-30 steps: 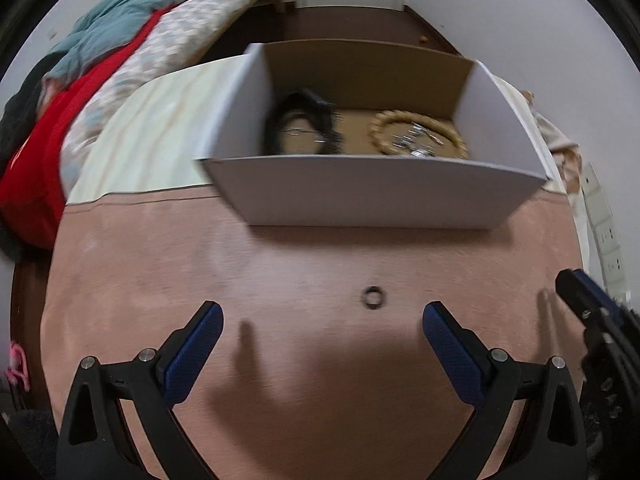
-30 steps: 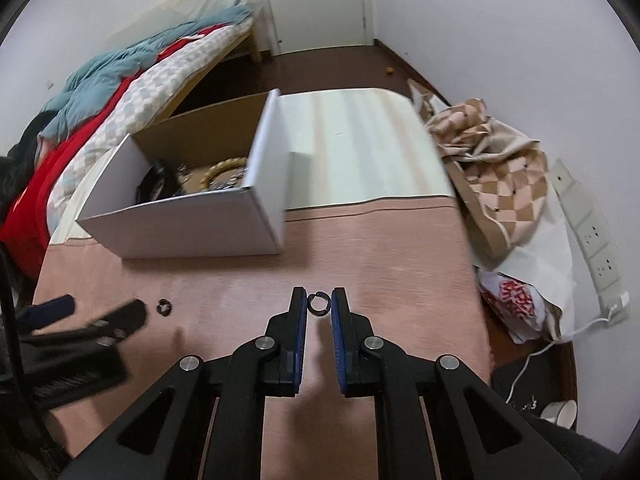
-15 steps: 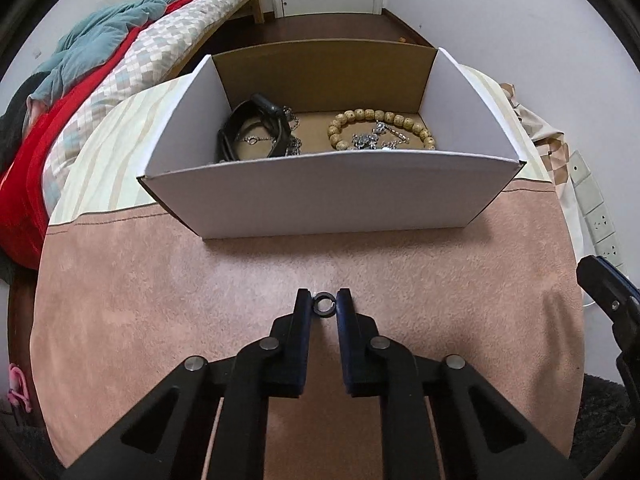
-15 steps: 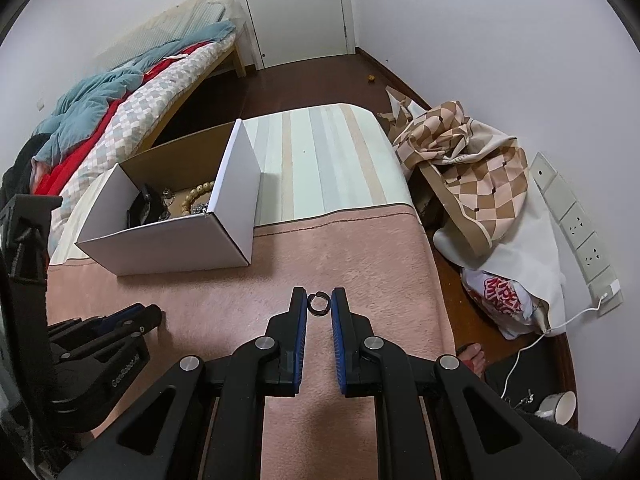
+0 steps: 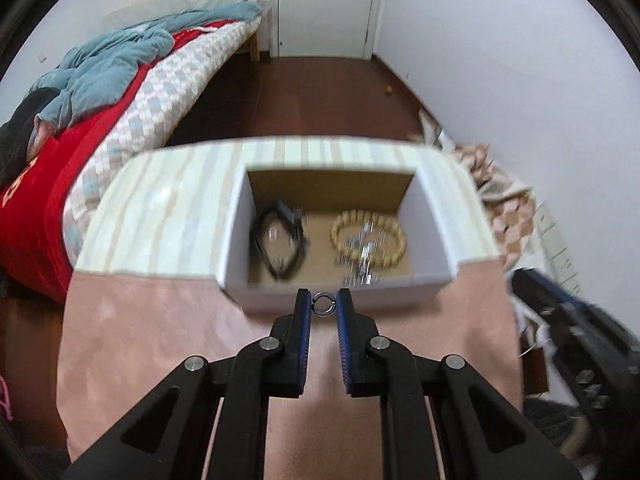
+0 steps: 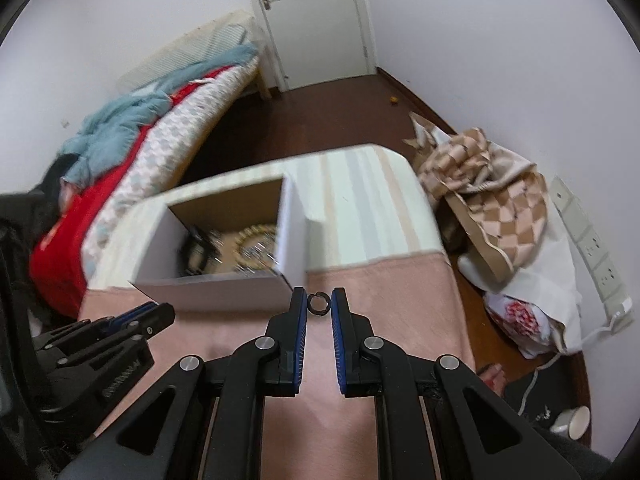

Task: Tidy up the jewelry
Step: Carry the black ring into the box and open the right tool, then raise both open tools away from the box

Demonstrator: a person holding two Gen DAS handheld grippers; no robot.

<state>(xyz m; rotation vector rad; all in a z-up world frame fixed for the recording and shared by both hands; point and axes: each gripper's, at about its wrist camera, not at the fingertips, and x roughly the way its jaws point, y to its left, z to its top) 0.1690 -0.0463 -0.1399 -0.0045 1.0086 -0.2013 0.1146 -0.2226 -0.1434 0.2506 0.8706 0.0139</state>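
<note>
My left gripper (image 5: pixel 323 305) is shut on a small dark ring (image 5: pixel 323 304) and holds it in the air just before the near wall of the white cardboard box (image 5: pixel 332 296). In the box lie a black strap (image 5: pixel 276 240), a wooden bead bracelet (image 5: pixel 368 236) and silver chain pieces (image 5: pixel 362 256). My right gripper (image 6: pixel 319 304) is shut on a second small dark ring (image 6: pixel 319 304), raised above the pink cloth, near the box's right corner (image 6: pixel 294 240). The left gripper also shows in the right wrist view (image 6: pixel 132 320).
The box stands on a table covered by a pink cloth (image 5: pixel 160 320) and a striped cloth (image 5: pixel 160 216). A bed with red and blue bedding (image 5: pixel 100 92) is to the left. A checked bag (image 6: pixel 480 184) and a power strip (image 6: pixel 592 248) lie to the right.
My left gripper closed on the ring that lay on the pink cloth and lifted it up toward the box. My right gripper rose with its ring held.
</note>
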